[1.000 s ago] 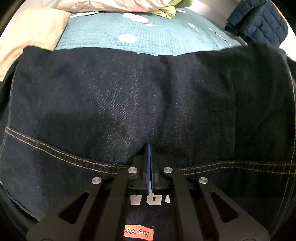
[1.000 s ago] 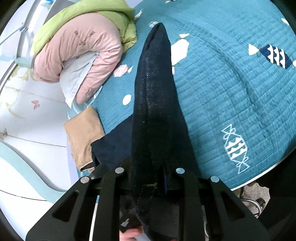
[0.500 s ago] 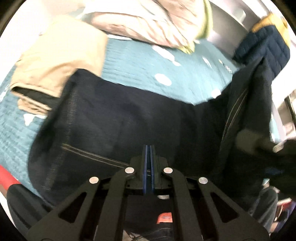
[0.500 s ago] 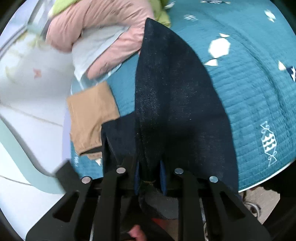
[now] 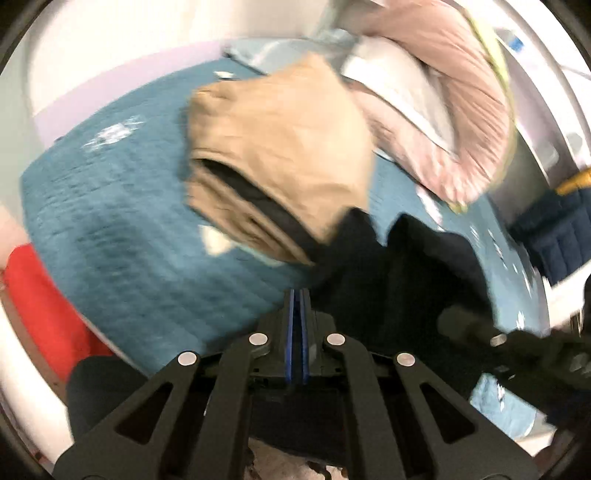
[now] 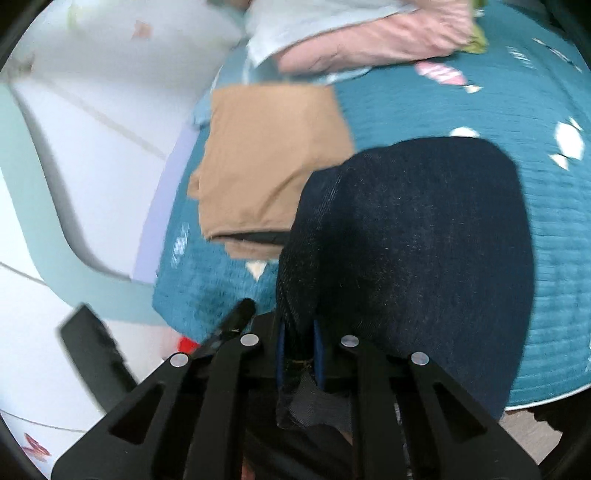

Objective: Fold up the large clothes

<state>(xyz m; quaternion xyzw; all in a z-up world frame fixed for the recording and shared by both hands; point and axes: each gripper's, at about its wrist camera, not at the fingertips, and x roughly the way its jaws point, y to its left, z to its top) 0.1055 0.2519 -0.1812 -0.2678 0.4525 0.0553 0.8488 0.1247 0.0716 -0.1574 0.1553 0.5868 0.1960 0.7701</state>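
The dark denim jeans (image 6: 413, 258) lie folded on the teal bedspread (image 6: 517, 103) and hang from my right gripper (image 6: 298, 347), which is shut on their edge. In the left wrist view the jeans (image 5: 399, 280) are a dark blurred mass at right. My left gripper (image 5: 297, 314) has its blue pads pressed together with no cloth seen between them, over the teal bedspread (image 5: 129, 221). The right gripper's black body (image 5: 517, 343) shows at the right of that view.
A folded tan garment (image 6: 269, 158) lies on the bed just left of the jeans, also in the left wrist view (image 5: 280, 147). Pink and white bedding (image 6: 351, 33) is piled behind it. A navy quilted item (image 5: 554, 229) and something red (image 5: 40, 306) sit at the edges.
The left gripper no longer has denim between its pads and has swung left toward the tan garment. The right gripper has brought the jeans down into a broader folded shape on the bed.
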